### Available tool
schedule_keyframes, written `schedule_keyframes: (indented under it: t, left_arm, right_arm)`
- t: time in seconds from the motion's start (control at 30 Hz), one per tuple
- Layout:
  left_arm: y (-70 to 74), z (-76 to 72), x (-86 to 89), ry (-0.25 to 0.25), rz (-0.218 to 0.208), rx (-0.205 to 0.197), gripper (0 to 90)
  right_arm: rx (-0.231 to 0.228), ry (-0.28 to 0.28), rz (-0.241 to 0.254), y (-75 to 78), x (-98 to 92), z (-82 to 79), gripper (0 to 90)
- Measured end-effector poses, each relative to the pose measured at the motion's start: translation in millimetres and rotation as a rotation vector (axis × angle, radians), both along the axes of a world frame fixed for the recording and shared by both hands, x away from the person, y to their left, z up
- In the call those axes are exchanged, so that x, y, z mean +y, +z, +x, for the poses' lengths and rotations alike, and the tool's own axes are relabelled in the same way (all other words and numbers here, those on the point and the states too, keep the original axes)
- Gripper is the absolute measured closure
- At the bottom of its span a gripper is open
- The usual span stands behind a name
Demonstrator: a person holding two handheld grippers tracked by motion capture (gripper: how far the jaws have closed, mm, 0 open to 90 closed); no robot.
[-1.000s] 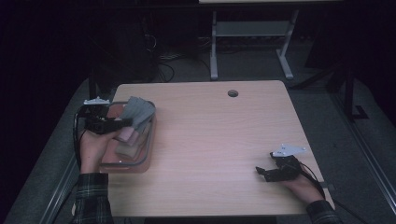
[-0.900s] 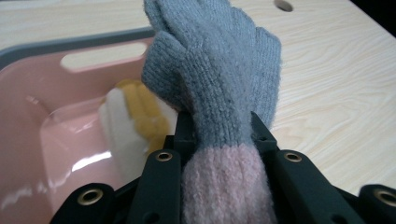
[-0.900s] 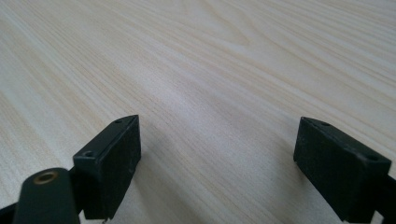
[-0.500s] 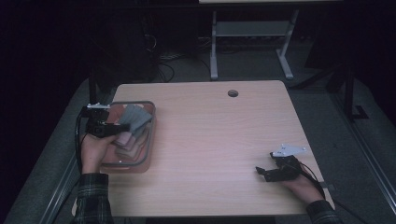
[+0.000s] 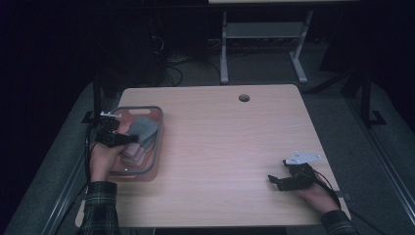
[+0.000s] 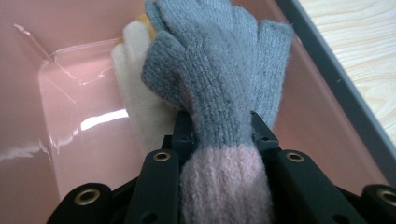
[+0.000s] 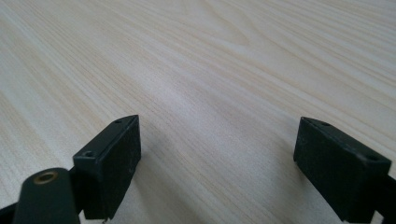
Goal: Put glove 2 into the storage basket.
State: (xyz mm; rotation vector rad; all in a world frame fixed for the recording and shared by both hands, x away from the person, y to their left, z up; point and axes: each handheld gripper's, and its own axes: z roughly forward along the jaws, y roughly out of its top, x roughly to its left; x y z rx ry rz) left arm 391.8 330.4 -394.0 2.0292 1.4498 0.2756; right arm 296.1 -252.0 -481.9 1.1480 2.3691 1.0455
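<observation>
- One table, with a pale wood top.
- One round hole cover near the table's far edge.
- One pink bin with a grey rim.
- One grey glove with a pink cuff.
- One cream glove beneath the grey one.
- Two grippers: the left gripper and the right gripper.
- Two plaid sleeves.
</observation>
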Motion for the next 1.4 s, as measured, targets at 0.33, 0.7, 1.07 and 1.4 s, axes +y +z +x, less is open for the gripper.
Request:
schedule_keyframes:
  t: [0.33,0.7,1.07,1.4]
  left_arm:
    - [5.6,-1.2,2.0,0.013,0.05,-0.035,40.4]
    - [23.6,-7.9,11.2,0.026,0.035,-0.115,23.8]
    - [33.5,-7.3,-14.7,-0.056,0.001,-0.132,22.6]
    - [28.3,-2.6,-48.6,-0.173,-0.056,-0.109,21.5]
  right_arm:
    - [-0.001,0.001,0.0,-0.1,-0.1,0.1,14.4]
    - [0.0,-0.001,0.0,0.0,0.1,0.1,14.4]
    - [0.0,-0.002,0.001,0.0,0.2,0.1,14.4]
    - [0.0,0.004,-0.003,0.1,-0.1,0.9,14.4]
